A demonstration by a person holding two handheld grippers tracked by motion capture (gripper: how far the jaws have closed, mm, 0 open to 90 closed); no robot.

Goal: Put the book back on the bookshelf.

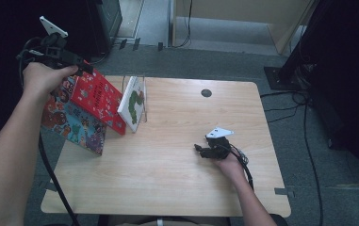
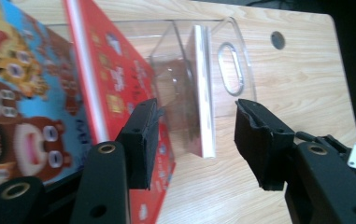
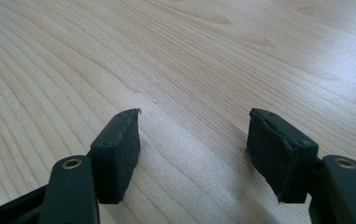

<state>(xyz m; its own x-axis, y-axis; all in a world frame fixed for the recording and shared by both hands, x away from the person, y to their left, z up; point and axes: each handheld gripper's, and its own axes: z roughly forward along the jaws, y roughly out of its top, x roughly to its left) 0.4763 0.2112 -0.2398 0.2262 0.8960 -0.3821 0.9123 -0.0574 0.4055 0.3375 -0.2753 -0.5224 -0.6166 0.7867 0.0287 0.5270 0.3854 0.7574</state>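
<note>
Three picture books stand at the table's far left. A blue cartoon-animal book (image 1: 76,125) leans outermost, a red book (image 1: 98,99) leans against it, and a white book with a green caterpillar (image 1: 134,104) stands in a clear acrylic holder (image 1: 144,89). My left gripper (image 1: 86,69) hovers just above the red book's top edge, open. In the left gripper view, its jaws (image 2: 196,126) frame the white book's spine (image 2: 207,93) and the holder (image 2: 248,70) without touching; the red book (image 2: 115,84) lies behind the left jaw. My right gripper (image 1: 199,149) rests open on the table (image 1: 177,188), nothing between its jaws (image 3: 194,135).
A round cable hole (image 1: 206,92) sits near the table's far edge. Bare wood (image 3: 166,56) spreads between the books and the right gripper. Cables (image 1: 304,122) trail over the floor to the right, and dark furniture stands behind the table.
</note>
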